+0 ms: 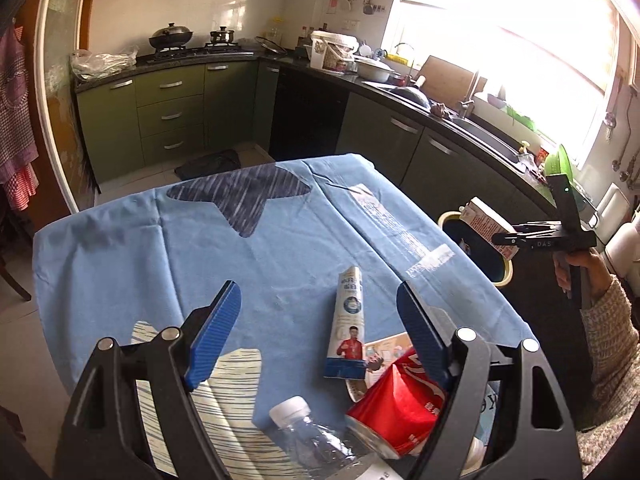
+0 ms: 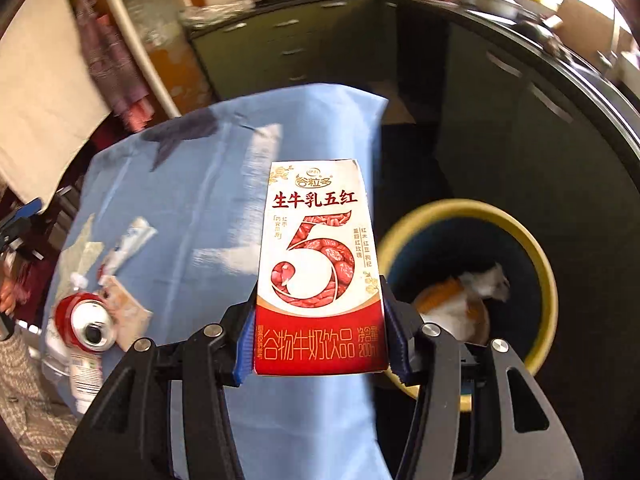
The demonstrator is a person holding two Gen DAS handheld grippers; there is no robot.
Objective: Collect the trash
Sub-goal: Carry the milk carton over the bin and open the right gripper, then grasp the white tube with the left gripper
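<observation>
My right gripper (image 2: 320,344) is shut on a red and white milk carton (image 2: 316,256), held upright past the table's right edge, beside a yellow-rimmed bin (image 2: 550,280). In the left wrist view the same carton (image 1: 486,224) hangs over the bin (image 1: 507,276). My left gripper (image 1: 320,320) stands open above the blue tablecloth (image 1: 160,248), nothing between its pads. Under it lie a toothpaste tube (image 1: 349,320), a crushed red can (image 1: 396,404), a clear plastic bottle (image 1: 316,436) and a printed card (image 1: 386,352).
The bin holds white and orange scraps (image 2: 460,300). Dark green kitchen cabinets (image 1: 168,116) and a countertop with a sink (image 1: 480,132) run behind and to the right of the table. A sleeved hand (image 1: 600,280) holds the right gripper.
</observation>
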